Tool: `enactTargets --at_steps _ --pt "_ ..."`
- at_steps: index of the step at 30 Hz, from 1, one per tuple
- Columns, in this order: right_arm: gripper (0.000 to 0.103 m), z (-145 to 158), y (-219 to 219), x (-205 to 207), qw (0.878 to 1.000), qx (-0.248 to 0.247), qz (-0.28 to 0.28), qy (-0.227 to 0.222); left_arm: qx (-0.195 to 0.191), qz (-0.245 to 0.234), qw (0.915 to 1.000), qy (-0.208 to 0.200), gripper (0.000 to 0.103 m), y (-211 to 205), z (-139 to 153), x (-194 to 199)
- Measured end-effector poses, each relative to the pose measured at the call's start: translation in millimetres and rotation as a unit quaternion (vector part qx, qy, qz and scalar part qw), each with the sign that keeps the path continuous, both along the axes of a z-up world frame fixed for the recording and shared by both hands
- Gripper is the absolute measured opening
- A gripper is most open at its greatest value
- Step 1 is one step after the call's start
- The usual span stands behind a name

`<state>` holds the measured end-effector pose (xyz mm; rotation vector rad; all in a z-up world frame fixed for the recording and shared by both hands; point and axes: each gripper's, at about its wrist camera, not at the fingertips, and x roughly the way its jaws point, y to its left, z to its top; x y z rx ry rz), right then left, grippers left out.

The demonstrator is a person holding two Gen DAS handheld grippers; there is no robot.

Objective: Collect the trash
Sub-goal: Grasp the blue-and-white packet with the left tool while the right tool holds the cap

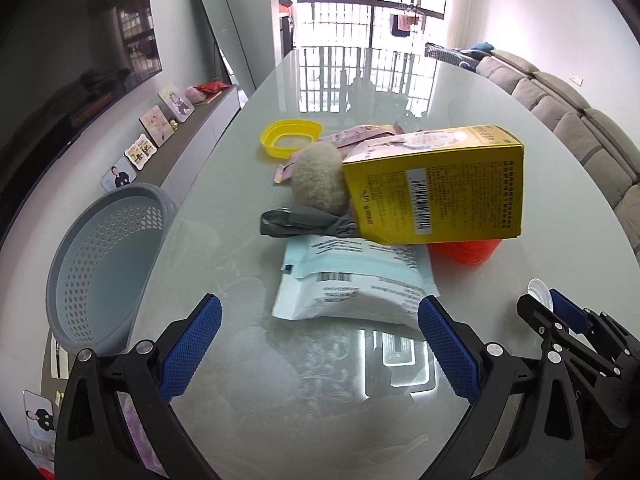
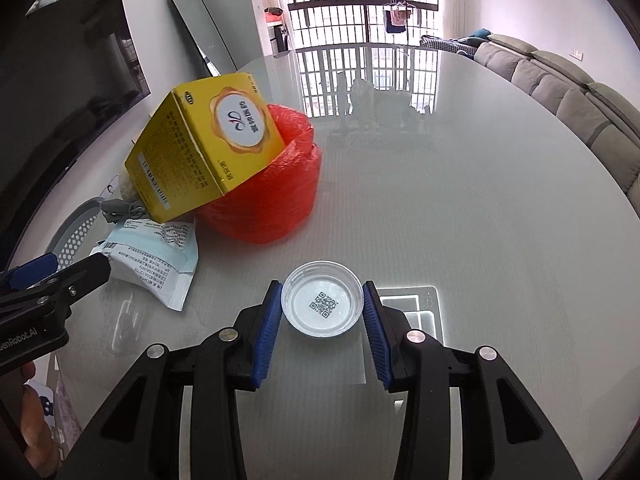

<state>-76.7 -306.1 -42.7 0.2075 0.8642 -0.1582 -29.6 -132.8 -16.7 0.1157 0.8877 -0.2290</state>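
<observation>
On table [image 2: 480,200]: trash lying in a pile.
Right gripper [image 2: 322,308]: pads pressing on clear lid [image 2: 322,299].
Left gripper [image 1: 320,344]: gaping wide, holding nothing.
Basket [image 1: 100,264]: sitting at table edge.

"enRobot.AI" on left hand-held gripper [image 2: 60,276]; QR code in clear lid [image 2: 322,305].

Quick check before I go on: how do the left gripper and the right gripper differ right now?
The left gripper stands wide open with nothing between its pads, above bare table just short of the white packet. The right gripper is closed on a small clear lid, one pad pressing each side of its rim. Both have blue pads on black frames and point down at the table.
</observation>
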Motion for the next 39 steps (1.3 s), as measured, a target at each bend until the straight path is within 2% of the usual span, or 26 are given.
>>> enactTargets --at_steps 5,10,20,28,34,39 --pt "0.039 2.6 -13.3 -5.8 1.0 0.018 0.004 -0.01 0.008 0.014 0.9997 0.019 0.097 -18.1 -14.3 9.2" --pt "0.039 0.3 -20.4 -6.7 0.999 0.035 0.013 -0.014 0.027 0.037 0.9984 0.035 0.097 -15.5 -26.7 15.2" --pt "0.039 -3.4 -15.4 -10.3 0.999 0.044 0.018 -0.023 0.043 0.081 0.9954 0.029 0.097 20.8 -26.0 4.3" --pt "0.039 -4.6 -17.0 -11.2 0.999 0.043 0.019 -0.025 0.06 0.134 0.9889 0.026 0.097 62.0 -20.6 3.1" --pt "0.039 -3.7 -16.5 -8.4 0.998 0.045 0.019 -0.026 0.043 0.145 0.9883 0.017 0.097 75.6 -6.7 -0.9" --pt "0.039 -3.2 -17.7 -9.2 0.998 0.047 0.021 -0.027 0.006 0.126 0.9919 0.015 0.097 60.8 4.6 4.2"
